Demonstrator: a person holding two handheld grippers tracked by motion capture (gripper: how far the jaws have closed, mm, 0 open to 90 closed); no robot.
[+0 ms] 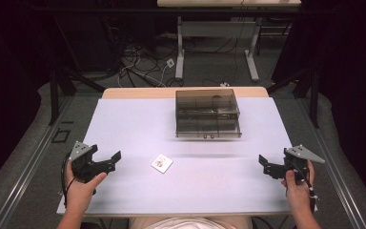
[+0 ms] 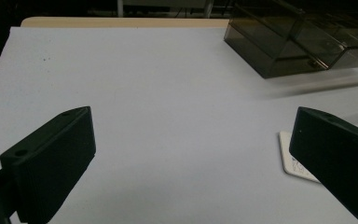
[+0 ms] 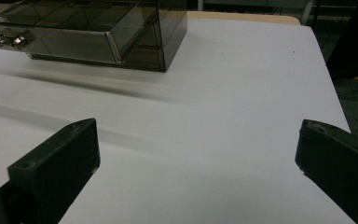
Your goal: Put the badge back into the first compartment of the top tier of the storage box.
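Starting wide: white table [image 1: 124,195], smoked-plastic drawer box [image 1: 208,113] at the far centre, drawers look shut, two small metal knobs [image 3: 9,39] on one drawer front as seen in the right gripper view. Left gripper [image 1: 108,161] sits at the near left, jaws spread, nothing between them. Right gripper [image 1: 266,167] at the near right, jaws likewise spread and empty, well apart from everything. Smallest item is the one I'd go for: a small white card [image 1: 162,163] lying flat at near centre, just beside the left gripper; in the left gripper view its corner [image 2: 292,163] peeks out past the right-hand jaw.

My read: pickup hasn't begun, left takes it. Card is thin and flat, so I'd swing the left over until the card sits between the jaws, tip one jaw down to an edge, close slowly. Risk is it skating on the smooth top. Right stays parked.
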